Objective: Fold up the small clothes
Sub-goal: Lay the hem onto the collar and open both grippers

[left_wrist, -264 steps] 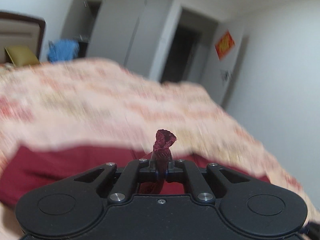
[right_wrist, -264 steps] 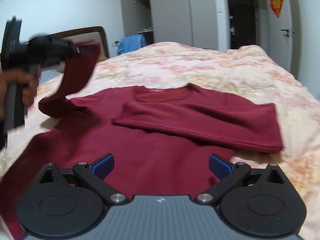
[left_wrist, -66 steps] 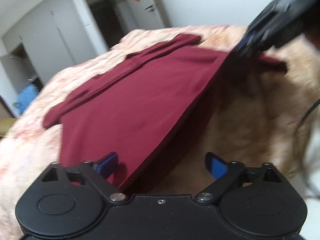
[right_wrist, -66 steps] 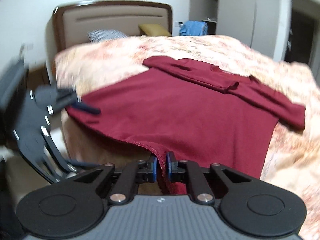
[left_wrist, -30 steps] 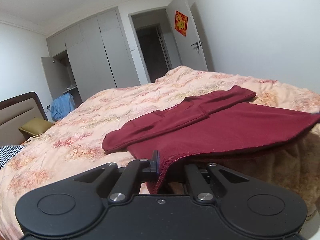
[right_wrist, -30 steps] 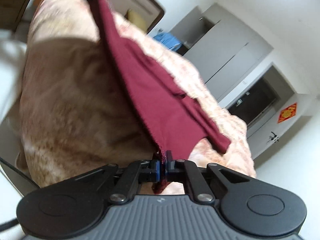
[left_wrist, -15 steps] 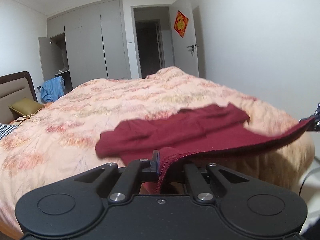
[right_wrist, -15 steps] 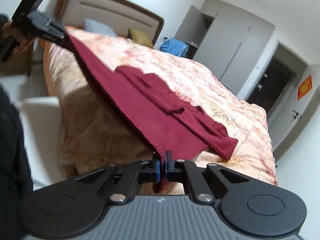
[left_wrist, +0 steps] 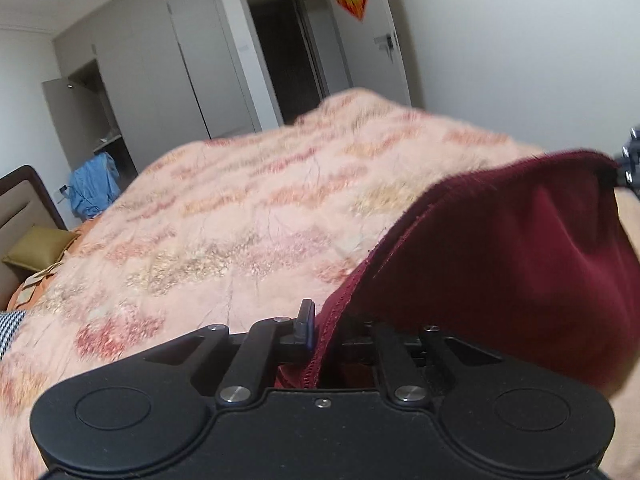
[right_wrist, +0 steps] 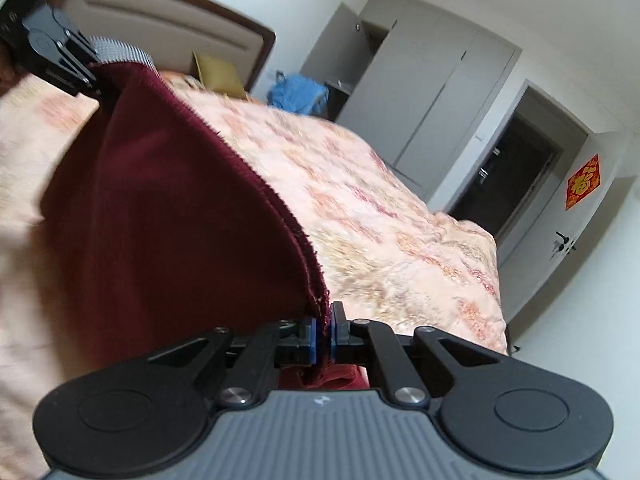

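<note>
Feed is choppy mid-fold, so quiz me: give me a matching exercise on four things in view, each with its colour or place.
Things:
1. sweater
2. garment by the wardrobe
3. cushion at the headboard
4. right hand-held gripper

Descriptions:
A. olive yellow
B. dark red
C. clamped on a hem corner
D. blue

Pairs: 1-B, 2-D, 3-A, 4-C
</note>
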### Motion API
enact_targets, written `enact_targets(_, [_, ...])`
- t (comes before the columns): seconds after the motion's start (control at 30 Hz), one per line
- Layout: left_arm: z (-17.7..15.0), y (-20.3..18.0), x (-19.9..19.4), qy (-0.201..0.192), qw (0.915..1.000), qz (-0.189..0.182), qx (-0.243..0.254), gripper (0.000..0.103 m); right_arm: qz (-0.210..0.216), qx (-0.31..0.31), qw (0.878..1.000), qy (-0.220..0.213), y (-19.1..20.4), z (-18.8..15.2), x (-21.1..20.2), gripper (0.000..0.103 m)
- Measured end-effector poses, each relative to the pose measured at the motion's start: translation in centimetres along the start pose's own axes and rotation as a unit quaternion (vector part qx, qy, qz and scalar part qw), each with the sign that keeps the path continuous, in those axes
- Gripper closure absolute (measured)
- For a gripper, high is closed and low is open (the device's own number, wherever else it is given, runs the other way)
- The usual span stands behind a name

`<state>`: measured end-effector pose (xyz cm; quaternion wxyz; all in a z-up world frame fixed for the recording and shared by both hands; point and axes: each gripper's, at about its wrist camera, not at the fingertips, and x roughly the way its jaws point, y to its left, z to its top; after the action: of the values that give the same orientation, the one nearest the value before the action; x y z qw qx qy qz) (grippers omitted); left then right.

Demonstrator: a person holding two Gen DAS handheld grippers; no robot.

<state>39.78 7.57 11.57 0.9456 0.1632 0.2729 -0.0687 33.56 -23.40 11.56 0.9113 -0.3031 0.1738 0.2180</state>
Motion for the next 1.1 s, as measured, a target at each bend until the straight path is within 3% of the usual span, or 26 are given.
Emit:
enact_targets(0.23, [-1.3, 3.1, 11.1, 0.071, 0.9960, -0.038, -0.039, 0.093, 0.020, 0.040, 0.996, 0.071, -2.6, 0.3, 13.5, 0.097])
enact_targets(0.37, [-2.6, 4.3, 15.2, 0.103, 0.9904, -0.061, -0.068, 0.092, 0.049, 0.065, 0.991, 0.102, -3.4, -1.6, 18.2, 0.093])
enact_targets(0.43, [-3.0, 4.8, 16.5, 0.112, 0.9874, -0.069, -0.087, 0.086, 0.057, 0.073, 0.989, 0.111, -3.1, -2.7, 19.6, 0.090])
enact_targets(0.47, [-3.2, 5.1, 16.9, 0.113, 0.9860, -0.074, -0.098, 0.083, 0.062, 0.078, 0.989, 0.113, -3.1, -2.9, 20.1, 0.087])
enact_targets(0.53, [-3.4, 5.7, 17.1, 0.109, 0.9833, -0.085, -0.118, 0.075, 0.072, 0.092, 0.987, 0.114, -3.4, -3.4, 21.1, 0.068])
enact_targets(0.57, [-3.6, 6.0, 17.1, 0.105, 0.9826, -0.086, -0.126, 0.063, 0.078, 0.102, 0.985, 0.111, -3.7, -3.6, 21.7, 0.048])
enact_targets(0.6, [-3.7, 6.4, 17.1, 0.101, 0.9818, -0.087, -0.135, 0.040, 0.086, 0.111, 0.984, 0.107, -3.8, -3.8, 21.8, 0.036])
enact_targets(0.67, [-4.0, 7.1, 16.9, 0.089, 0.9799, -0.085, -0.157, 0.013, 0.100, 0.130, 0.981, 0.106, -4.0, -4.0, 21.4, 0.027])
enact_targets(0.7, [-4.1, 7.6, 16.6, 0.080, 0.9791, -0.081, -0.169, 0.008, 0.102, 0.141, 0.979, 0.104, -4.1, -3.9, 21.7, 0.021])
enact_targets(0.77, [-4.5, 8.5, 16.1, 0.064, 0.9755, -0.082, -0.194, 0.007, 0.100, 0.159, 0.977, 0.097, -4.4, -4.0, 20.8, 0.011])
enact_targets(0.87, [-5.5, 9.2, 14.7, 0.045, 0.9688, -0.052, -0.238, 0.006, 0.074, 0.169, 0.979, 0.083, -4.5, -4.4, 19.3, 0.006])
enact_targets(1.0, [-7.7, 7.1, 11.8, 0.015, 0.9764, -0.008, -0.215, 0.001, 0.020, 0.176, 0.983, 0.050, -3.4, -6.3, 14.9, 0.000])
enact_targets(1.1, [-10.2, 5.4, 10.7, 0.011, 0.9815, 0.024, -0.190, 0.001, 0.015, 0.169, 0.985, 0.037, -1.2, -9.1, 10.8, 0.000])
